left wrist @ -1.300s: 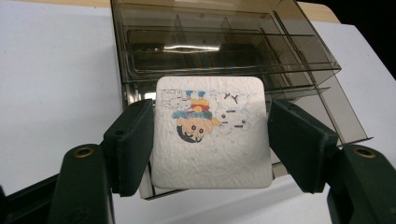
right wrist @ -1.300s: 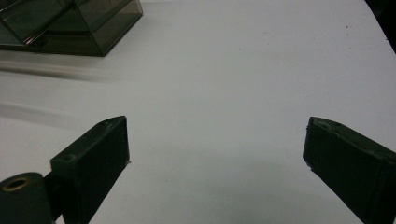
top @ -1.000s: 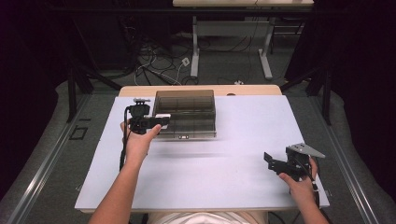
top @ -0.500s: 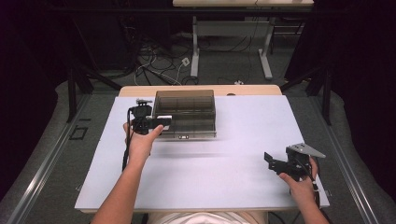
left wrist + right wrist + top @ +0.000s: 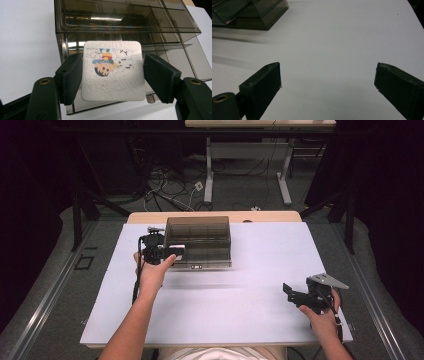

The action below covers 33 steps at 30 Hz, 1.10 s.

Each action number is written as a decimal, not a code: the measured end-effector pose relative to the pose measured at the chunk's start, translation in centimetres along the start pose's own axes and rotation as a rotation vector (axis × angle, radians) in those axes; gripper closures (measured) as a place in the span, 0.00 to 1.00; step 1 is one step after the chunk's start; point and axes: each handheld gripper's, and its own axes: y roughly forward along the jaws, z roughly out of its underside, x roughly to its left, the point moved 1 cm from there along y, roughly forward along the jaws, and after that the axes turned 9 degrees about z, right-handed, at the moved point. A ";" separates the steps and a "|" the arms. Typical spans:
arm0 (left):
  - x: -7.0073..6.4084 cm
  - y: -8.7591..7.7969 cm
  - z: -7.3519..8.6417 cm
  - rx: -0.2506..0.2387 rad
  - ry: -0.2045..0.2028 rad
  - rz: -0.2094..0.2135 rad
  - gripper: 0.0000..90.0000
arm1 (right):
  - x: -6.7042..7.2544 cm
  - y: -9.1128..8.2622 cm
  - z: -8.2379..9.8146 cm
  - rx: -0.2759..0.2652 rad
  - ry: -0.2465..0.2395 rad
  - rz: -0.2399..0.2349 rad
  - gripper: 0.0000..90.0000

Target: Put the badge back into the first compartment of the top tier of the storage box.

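Two tools: left tool [image 5: 112,75] gripped a white cartoon card [image 5: 113,71] w/ smoky box [image 5: 198,241] behind, maybe touching; right tool [image 5: 327,87] wide over desk [image 5: 250,290].

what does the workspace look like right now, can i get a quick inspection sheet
surface: white table, bare around the box.
job's things: smoked clear compartment box at the far left; white square card with a cartoon print.
clutter: nothing seen.
grippers: left hand-held gripper holds the card by its side edges in front of the box; right hand-held gripper open, nothing between its jaws.
cables: black lead along the left forearm; loose cables on the floor.
surroundings: dark room, desk legs behind.
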 end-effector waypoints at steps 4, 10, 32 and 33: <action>0.1 0.1 0.0 -0.008 -0.006 0.000 0.36 | 0.0 0.0 0.0 0.005 -0.001 -0.004 0.07; 0.1 -0.2 -0.1 -0.030 -0.020 0.031 0.29 | -0.1 -0.1 0.0 0.009 0.006 -0.005 0.07; 1.3 -2.1 0.1 -0.107 0.054 0.030 0.21 | 0.4 0.1 -0.1 0.011 0.009 -0.020 0.08; 1.3 -2.2 0.2 -0.121 0.061 0.020 0.21 | 0.4 0.1 -0.2 0.014 0.009 -0.022 0.08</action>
